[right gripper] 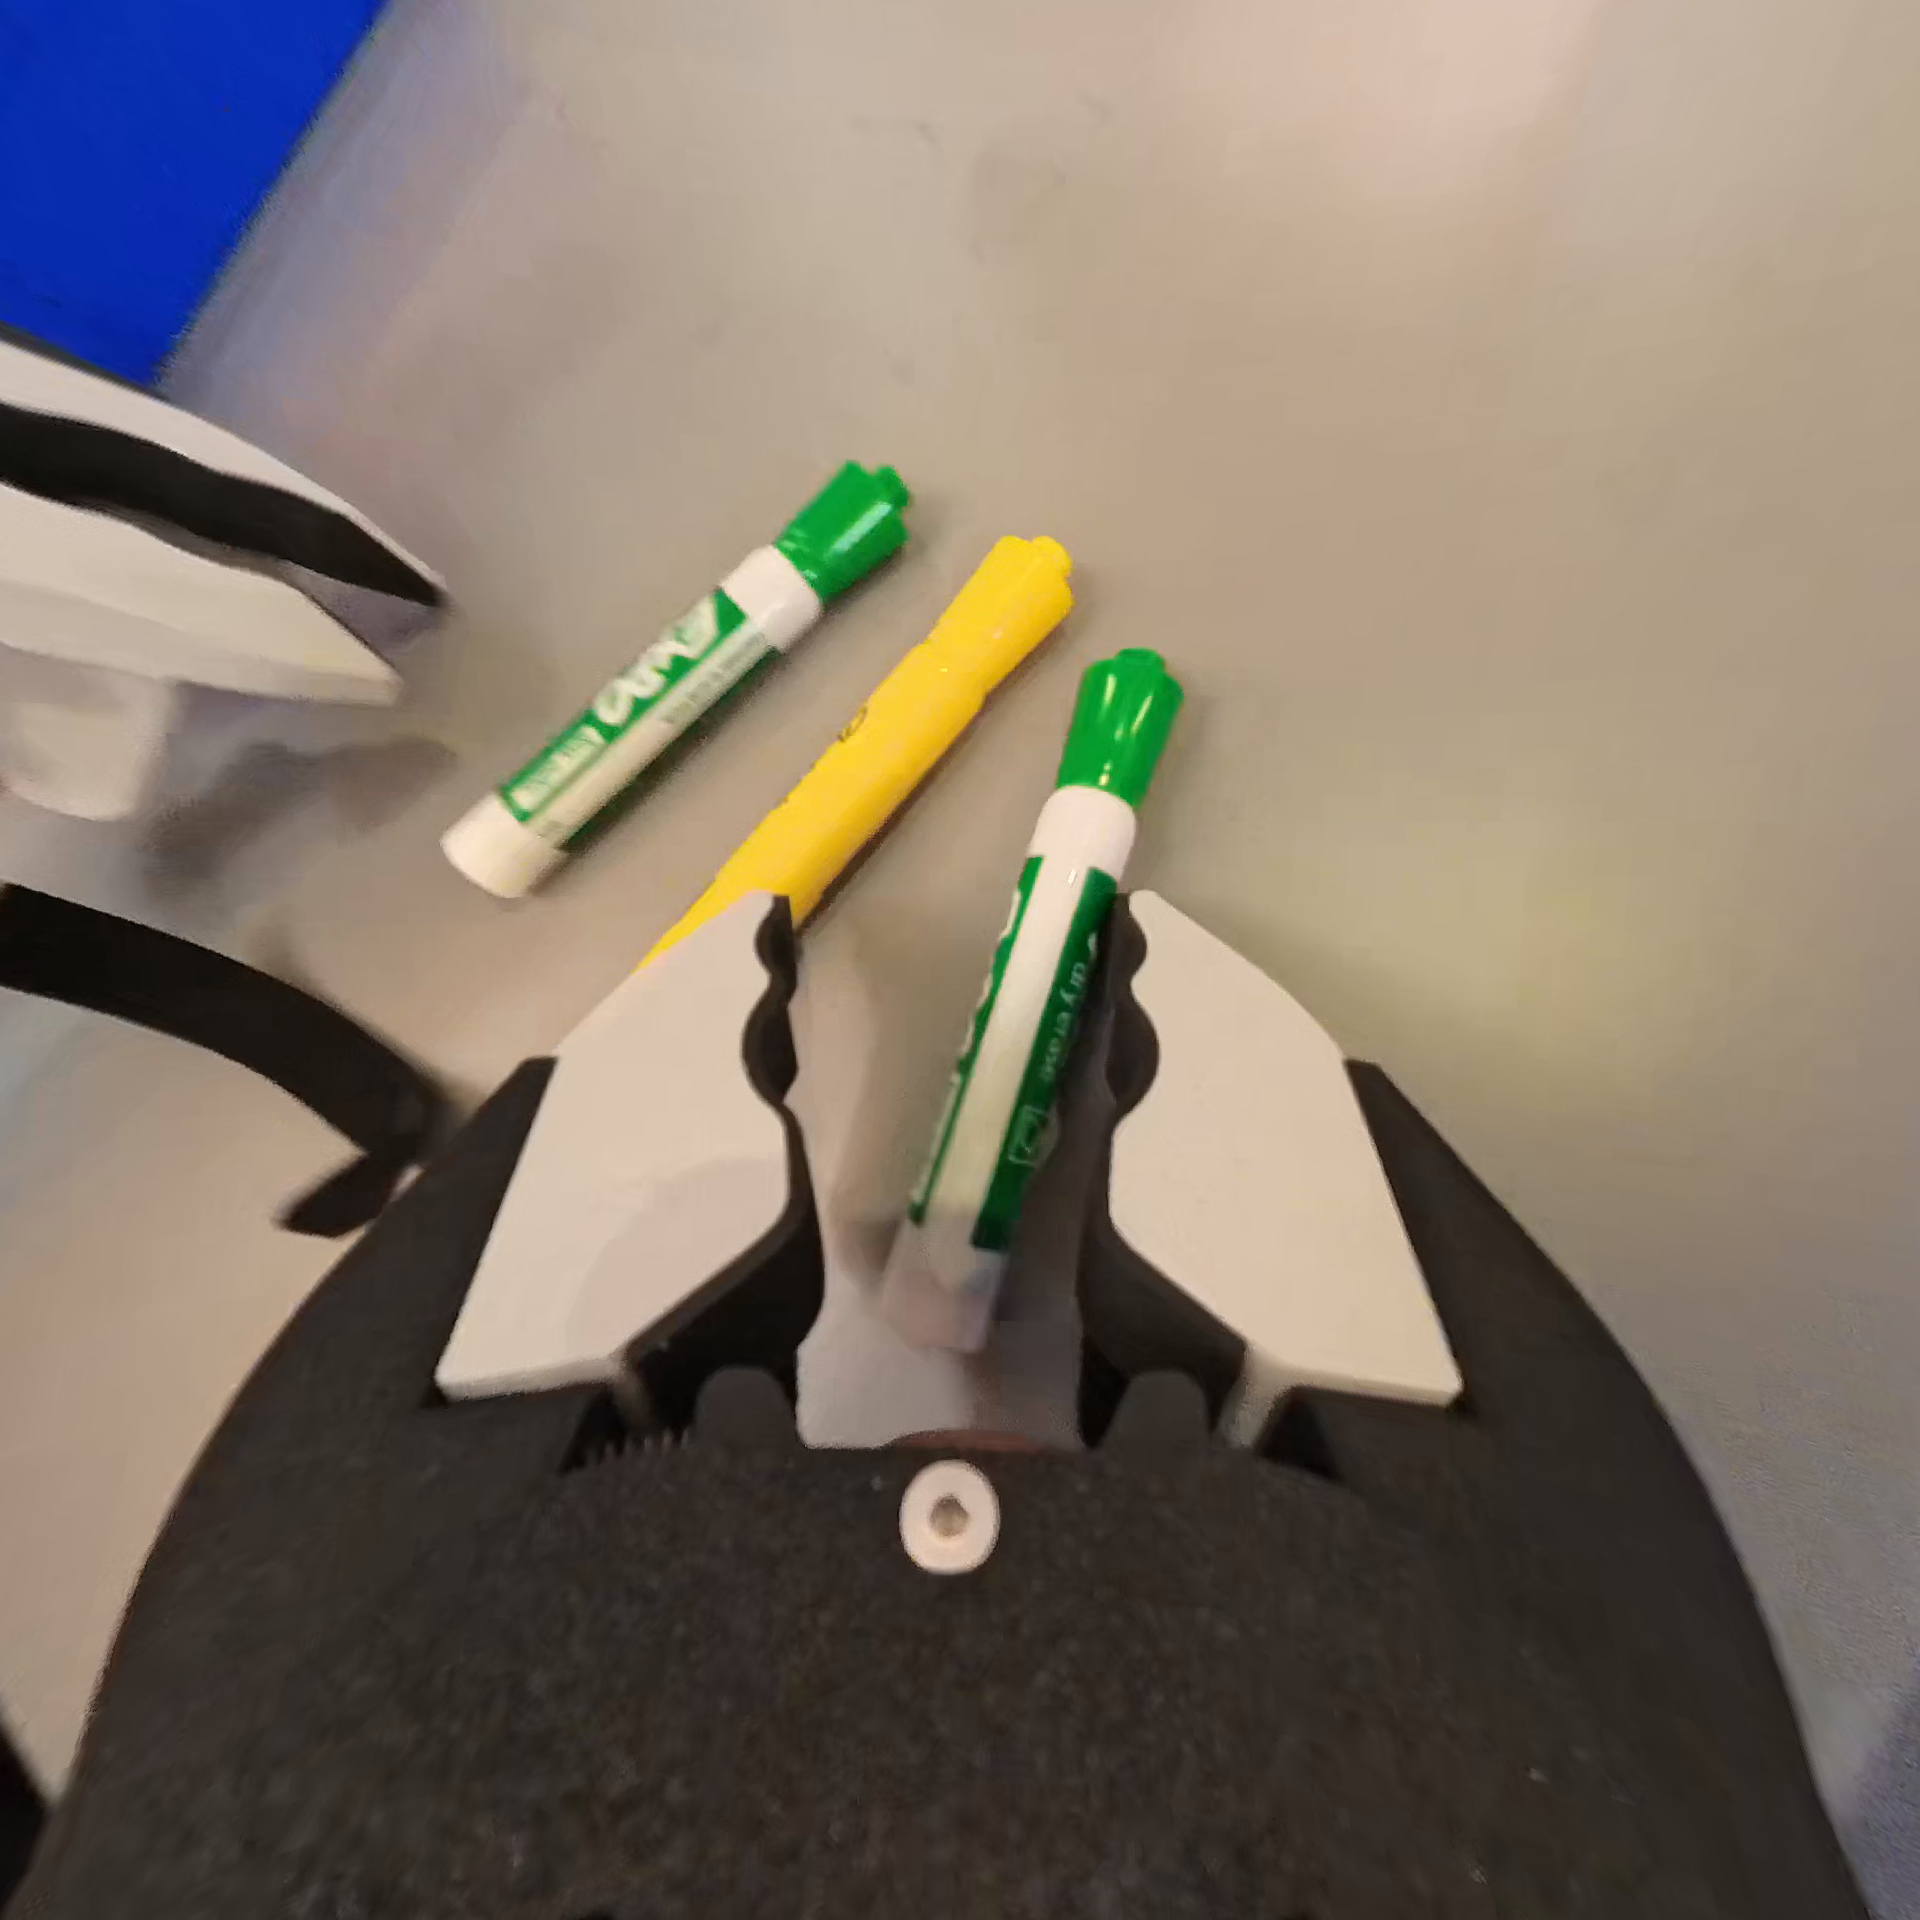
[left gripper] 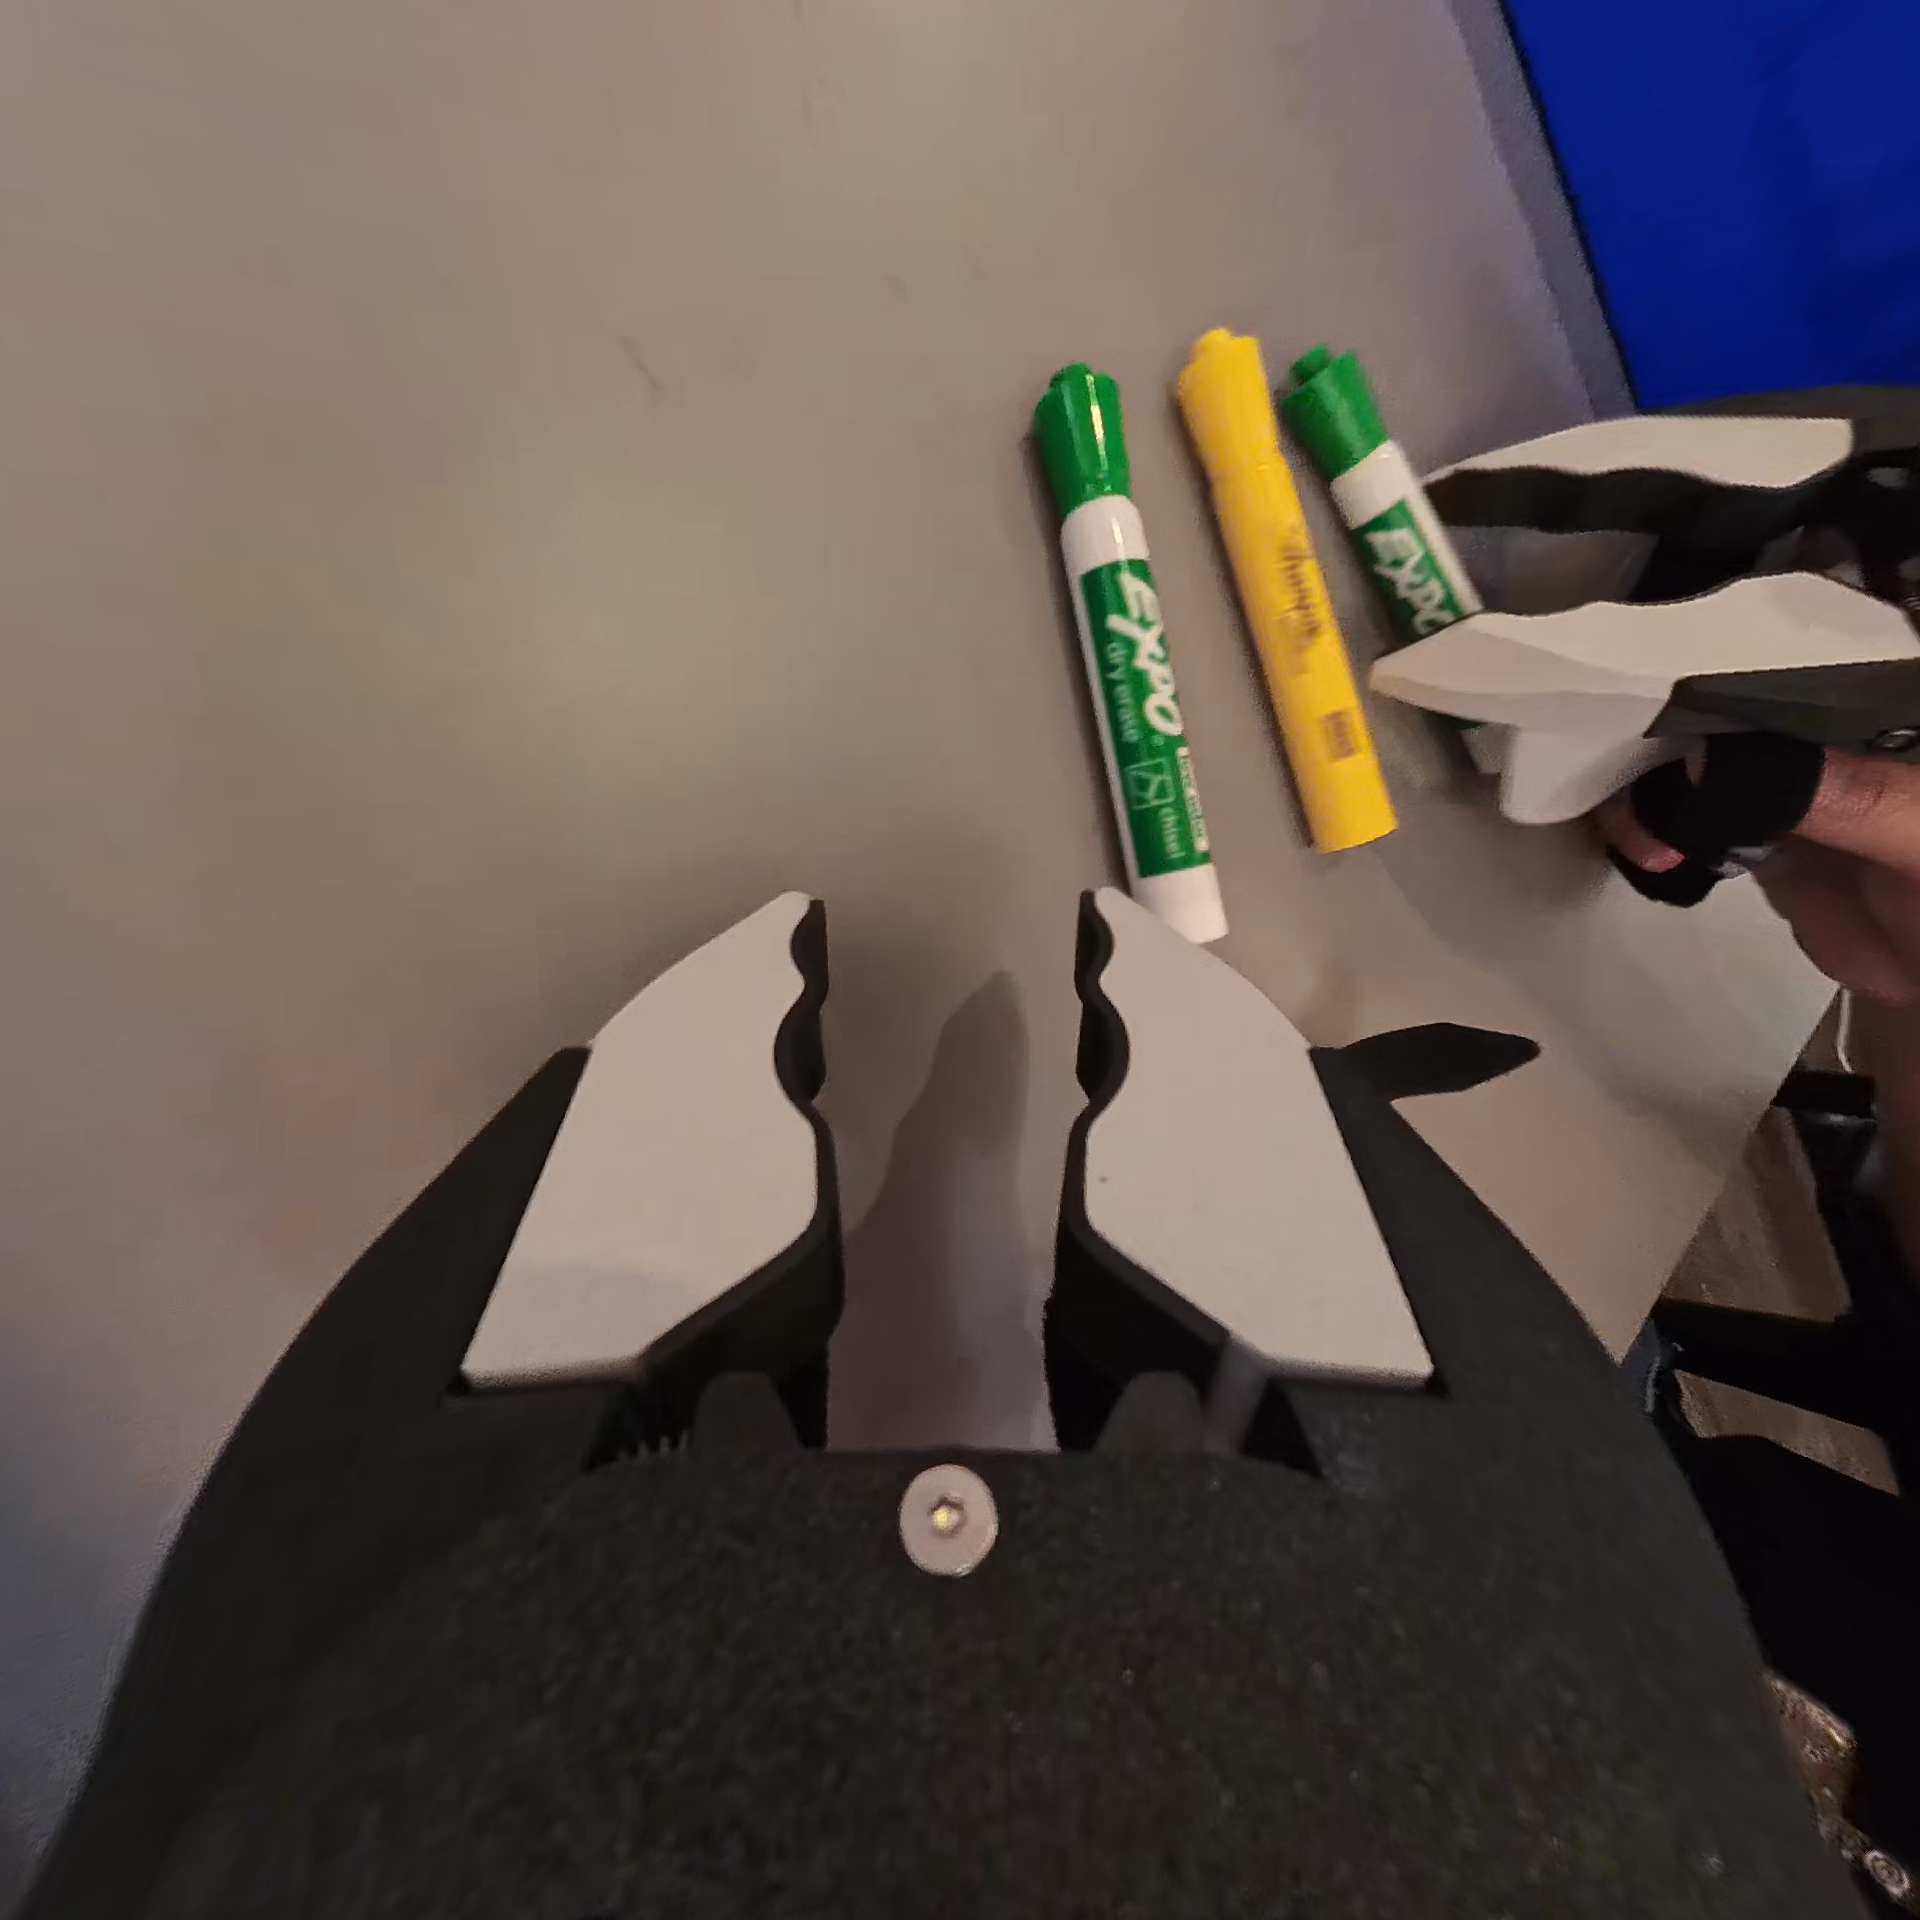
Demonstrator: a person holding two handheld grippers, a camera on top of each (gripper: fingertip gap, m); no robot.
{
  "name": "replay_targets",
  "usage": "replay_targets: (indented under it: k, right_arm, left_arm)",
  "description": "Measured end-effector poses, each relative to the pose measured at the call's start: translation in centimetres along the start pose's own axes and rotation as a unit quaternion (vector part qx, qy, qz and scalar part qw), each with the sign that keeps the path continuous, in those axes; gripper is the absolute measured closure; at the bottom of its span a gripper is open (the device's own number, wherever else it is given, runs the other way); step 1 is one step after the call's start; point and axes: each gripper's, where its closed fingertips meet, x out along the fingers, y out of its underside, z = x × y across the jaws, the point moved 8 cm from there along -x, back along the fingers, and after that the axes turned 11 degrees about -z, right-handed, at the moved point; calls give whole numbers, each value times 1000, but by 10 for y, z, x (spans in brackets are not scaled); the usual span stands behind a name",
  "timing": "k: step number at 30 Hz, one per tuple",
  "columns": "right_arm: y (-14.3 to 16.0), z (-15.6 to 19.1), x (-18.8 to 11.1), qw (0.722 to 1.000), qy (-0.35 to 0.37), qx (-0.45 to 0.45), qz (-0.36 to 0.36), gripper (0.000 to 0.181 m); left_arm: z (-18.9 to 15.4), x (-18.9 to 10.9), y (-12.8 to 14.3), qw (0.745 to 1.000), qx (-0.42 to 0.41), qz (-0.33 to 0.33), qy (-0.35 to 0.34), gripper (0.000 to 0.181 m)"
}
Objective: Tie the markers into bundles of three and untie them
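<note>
Three markers lie side by side on the grey table: a green one, a yellow one and a second green one. My left gripper is open and empty, just short of the first green marker's white end. My right gripper is open, with the second green marker lying between its fingers and leaning on the right pad. In the right wrist view the yellow marker runs under the left fingertip and the other green marker lies farther left.
A blue surface lies beyond the table's far edge. The table's side edge runs close on the right, with a hand holding the right gripper. A black strap lies by the left gripper.
</note>
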Motion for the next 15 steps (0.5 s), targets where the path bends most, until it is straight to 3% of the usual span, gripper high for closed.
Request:
replay_targets:
  k: [1,6,12,15]
  right_arm:
    - [-2,5,4,1000,-16,17,0,123]
    - [-10,19,15,995,-74,64,2,125]
    - [6,12,-19,999,-26,-26,-4,128]
    - [25,26,-31,996,-74,-44,4,136]
  left_arm:
    - [-1,4,0,1000,-2,1,7,136]
    - [-4,22,-11,998,-18,17,49,141]
    - [-2,18,-18,1000,5,13,28,141]
    - [-2,19,-21,999,3,13,34,141]
